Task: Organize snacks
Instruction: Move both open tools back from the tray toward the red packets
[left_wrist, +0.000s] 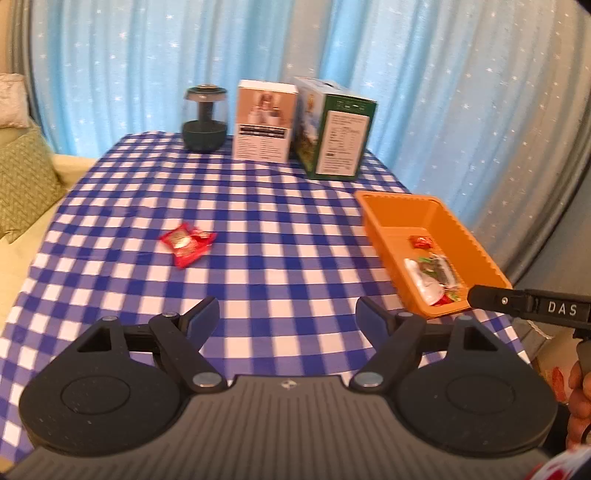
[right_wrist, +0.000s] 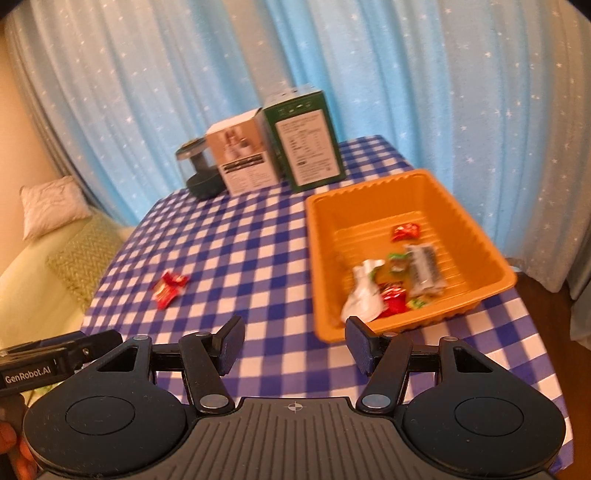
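Observation:
A red snack packet (left_wrist: 188, 240) lies on the blue checked tablecloth, left of centre; it also shows in the right wrist view (right_wrist: 169, 288). An orange tray (left_wrist: 380, 218) at the right holds several wrapped snacks (left_wrist: 436, 275); the right wrist view shows the tray (right_wrist: 321, 266) and its snacks (right_wrist: 395, 280) too. My left gripper (left_wrist: 288, 321) is open and empty above the near table, well short of the packet. My right gripper (right_wrist: 295, 345) is open and empty, just in front of the tray's near left corner.
A dark glass jar (left_wrist: 204, 119), a white box (left_wrist: 264, 122) and a green box (left_wrist: 334, 129) stand at the table's far edge. A sofa with cushions (left_wrist: 22, 177) is at the left. Blue curtains hang behind.

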